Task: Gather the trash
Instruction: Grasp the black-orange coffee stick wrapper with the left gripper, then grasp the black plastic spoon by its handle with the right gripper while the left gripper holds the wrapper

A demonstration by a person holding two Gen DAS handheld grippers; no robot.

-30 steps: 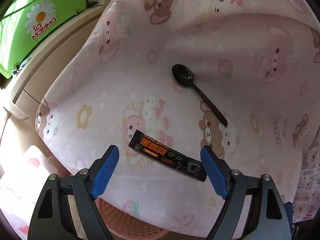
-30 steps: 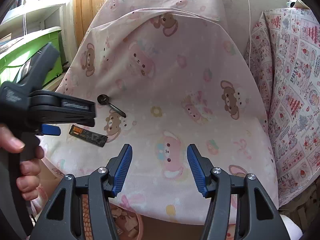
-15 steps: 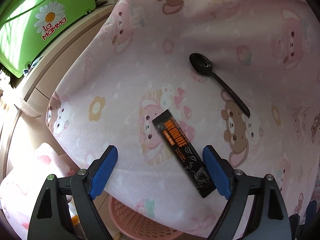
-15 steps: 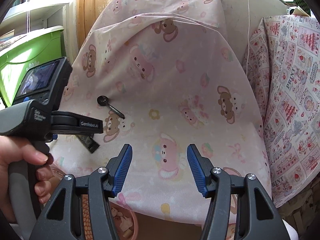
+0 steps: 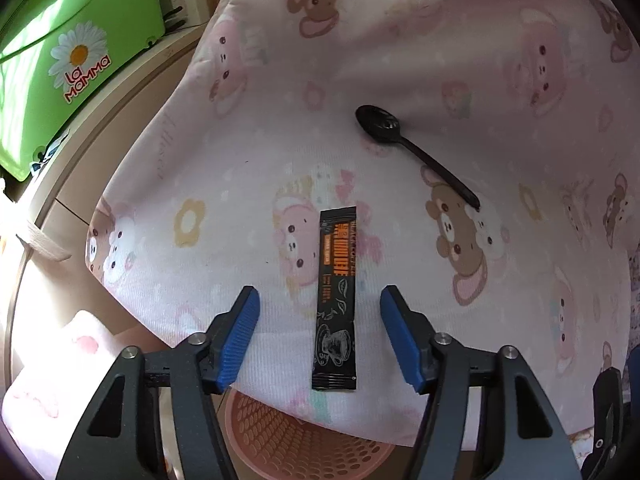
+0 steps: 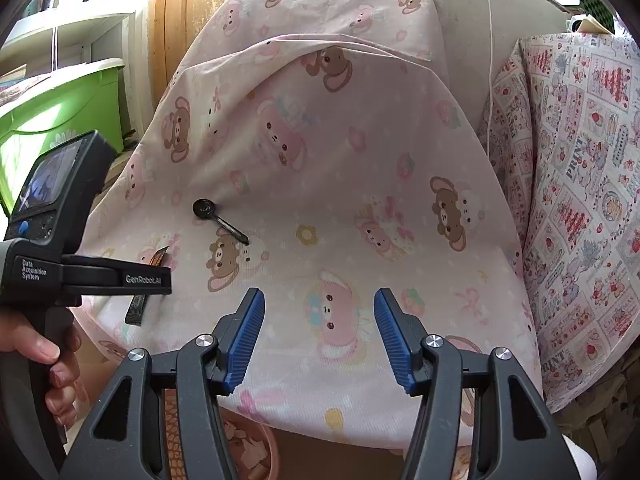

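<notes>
Left tongs (image 5: 320,334): closing, pads either side of the black coffee sachet (image 5: 336,300) but not touching it yet. Sachet lies flat on the pink bear-print sheet (image 5: 440,60), lower centre of the left wrist view, long axis running up the frame between the pads, its near end by the sheet's lower edge. Black plastic spoon (image 5: 412,152) upper right of the sachet, well apart from it. Pink perforated basket (image 5: 304,444) shows under the sheet edge, bottom of frame. Green bin (image 5: 76,56) upper left. Right tongs (image 6: 318,338): parted, nothing between the pads, above the sheet. In the right wrist view a hand (image 6: 36,352) grips the left unit at lower left.
</notes>
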